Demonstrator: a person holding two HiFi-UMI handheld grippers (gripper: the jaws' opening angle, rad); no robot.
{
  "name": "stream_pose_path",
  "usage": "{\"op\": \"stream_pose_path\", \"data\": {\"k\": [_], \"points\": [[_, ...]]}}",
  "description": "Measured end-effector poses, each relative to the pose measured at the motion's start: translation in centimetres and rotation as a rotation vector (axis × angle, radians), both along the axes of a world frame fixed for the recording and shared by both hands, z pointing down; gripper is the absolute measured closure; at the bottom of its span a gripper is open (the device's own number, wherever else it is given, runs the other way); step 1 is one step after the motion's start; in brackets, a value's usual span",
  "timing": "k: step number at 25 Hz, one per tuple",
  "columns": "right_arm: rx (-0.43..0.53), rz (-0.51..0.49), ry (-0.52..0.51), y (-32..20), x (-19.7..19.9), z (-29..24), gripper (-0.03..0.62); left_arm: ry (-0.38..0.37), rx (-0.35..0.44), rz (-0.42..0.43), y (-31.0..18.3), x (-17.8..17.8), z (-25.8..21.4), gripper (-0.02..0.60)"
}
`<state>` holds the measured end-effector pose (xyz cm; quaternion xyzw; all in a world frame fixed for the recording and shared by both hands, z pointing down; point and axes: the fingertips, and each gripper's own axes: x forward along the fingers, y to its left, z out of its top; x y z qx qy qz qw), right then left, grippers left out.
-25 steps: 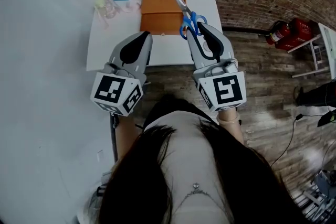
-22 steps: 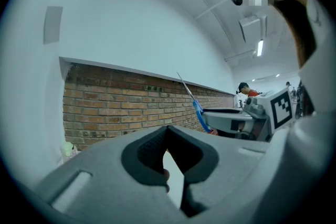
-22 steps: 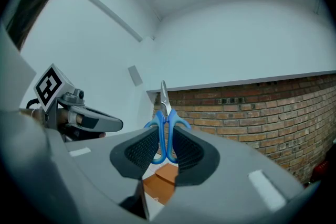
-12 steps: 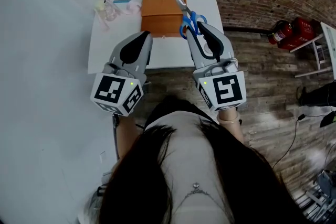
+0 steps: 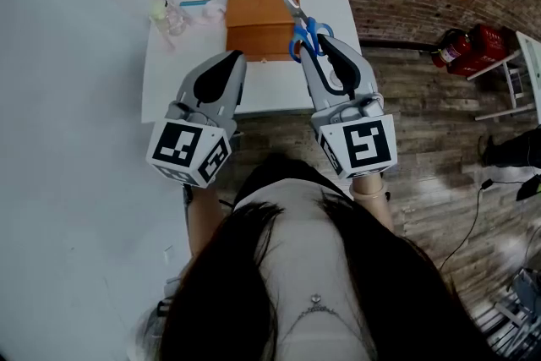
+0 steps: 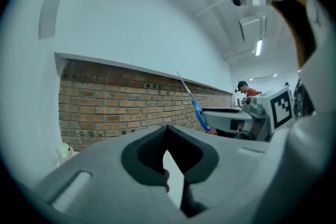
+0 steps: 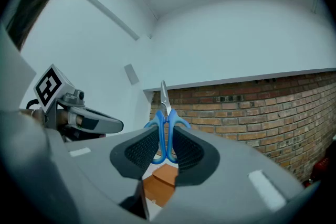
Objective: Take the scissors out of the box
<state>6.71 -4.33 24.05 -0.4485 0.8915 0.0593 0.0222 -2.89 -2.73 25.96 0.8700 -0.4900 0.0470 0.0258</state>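
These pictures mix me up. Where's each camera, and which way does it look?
Head view: on the person's head, looking down at table, box, left gripper, right gripper, hair.
Left gripper view: on that gripper, facing the brick wall past its shut jaws.
Right gripper view: on that gripper, facing the wall; jaws clamp scissors.
Shared: scissors, in all three.

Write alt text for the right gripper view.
The right gripper holds blue-handled scissors between its jaws, blades pointing upward. Below them is the orange box; a brick wall runs behind.
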Motion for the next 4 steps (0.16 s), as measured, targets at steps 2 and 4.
{"op": "stream_pose_path", "data": {"k": [2, 4], "points": [[0.0, 0.002, -0.001, -0.19, -0.17, -0.13, 0.499, 0.002, -0.002, 0.001, -0.17, -0.2, -0.1, 0.581], [0.0, 0.005, -0.004, -0.4, -0.35, -0.2, 0.499, 0.002, -0.004, 0.003, -0.36, -0.43, -0.17, 0.581]]}}
